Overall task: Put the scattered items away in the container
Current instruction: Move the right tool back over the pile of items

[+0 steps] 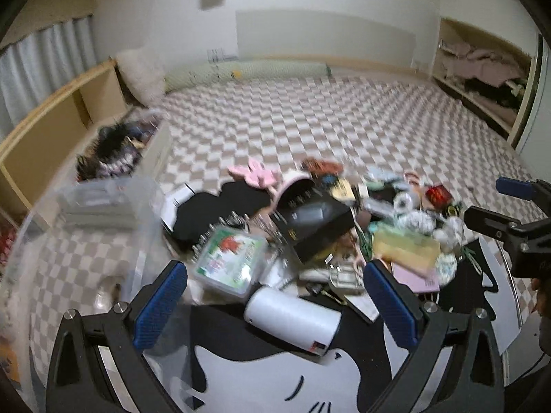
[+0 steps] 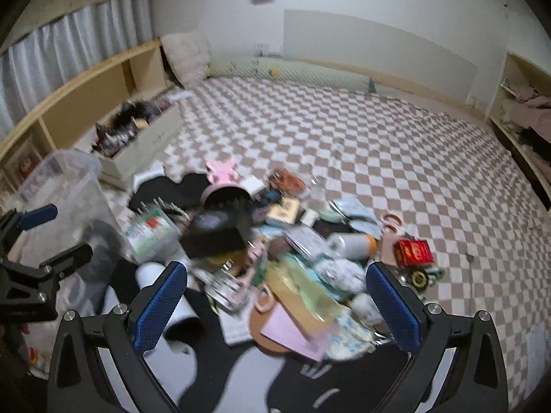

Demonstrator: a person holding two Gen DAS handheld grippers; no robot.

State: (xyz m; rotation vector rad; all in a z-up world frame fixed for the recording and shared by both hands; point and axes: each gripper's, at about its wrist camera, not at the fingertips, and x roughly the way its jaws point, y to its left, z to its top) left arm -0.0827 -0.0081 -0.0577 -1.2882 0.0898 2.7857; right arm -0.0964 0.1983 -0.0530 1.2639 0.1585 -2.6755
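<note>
Right now both tools hang spread and empty above a heap of odds and ends on the checkered bed cover (image 2: 396, 144). The left tool (image 1: 275, 304) has its blue pads either side of a white cylinder (image 1: 292, 320) lying on its side at the near edge of the pile, not yet touching it; just beyond sits a clear lidded box with a green and red label (image 1: 229, 261) and a black box (image 1: 315, 225). The right tool (image 2: 277, 304) hovers over a pink sheet (image 2: 292, 330) and yellowish packets, with a red box (image 2: 413, 253) off to its right. The clear plastic container (image 2: 65, 203) stands at the left, close beside the left tool, so that side has the shorter carry. The views are blurred, so small items in the heap cannot be told apart. I would judge the cylinder the sensible first pick: come down squarely across its round body, close near the middle so it cannot roll or tip out, lift clear of the neighbouring box, then swing left over the container's rim before letting go. Flat sheets look harder to pinch and may need an edge lifted first.
</note>
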